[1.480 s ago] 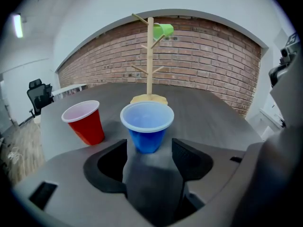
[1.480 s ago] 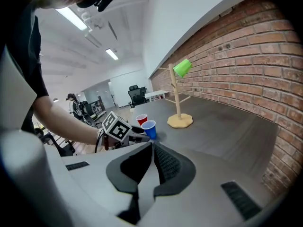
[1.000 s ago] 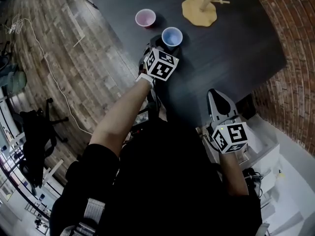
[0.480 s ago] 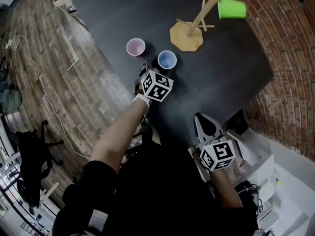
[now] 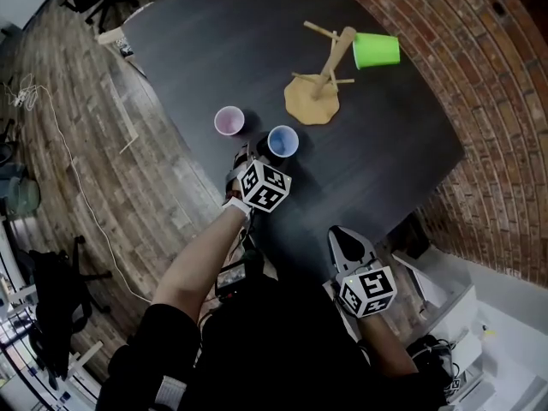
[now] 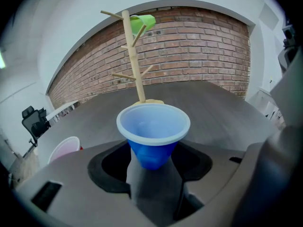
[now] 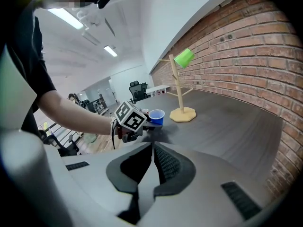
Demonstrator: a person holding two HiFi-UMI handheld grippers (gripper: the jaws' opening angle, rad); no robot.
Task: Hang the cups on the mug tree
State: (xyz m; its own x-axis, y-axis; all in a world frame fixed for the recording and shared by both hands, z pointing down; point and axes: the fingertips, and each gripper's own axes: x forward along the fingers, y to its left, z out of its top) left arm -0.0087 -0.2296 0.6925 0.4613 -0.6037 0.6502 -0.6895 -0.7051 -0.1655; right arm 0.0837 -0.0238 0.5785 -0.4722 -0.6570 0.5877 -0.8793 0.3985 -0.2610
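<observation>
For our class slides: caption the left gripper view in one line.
Left gripper holds a blue cup before the wooden mug tree, where a green cup hangs.

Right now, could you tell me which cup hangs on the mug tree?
The green cup; the blue cup is in the left claw and the pink cup stands on the table.

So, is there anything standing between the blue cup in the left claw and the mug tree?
Nothing visible does. The left claw grips the blue cup, and only bare table lies between it and the mug tree. The pink cup stands off to the left, and the green cup hangs on a top peg.
</observation>
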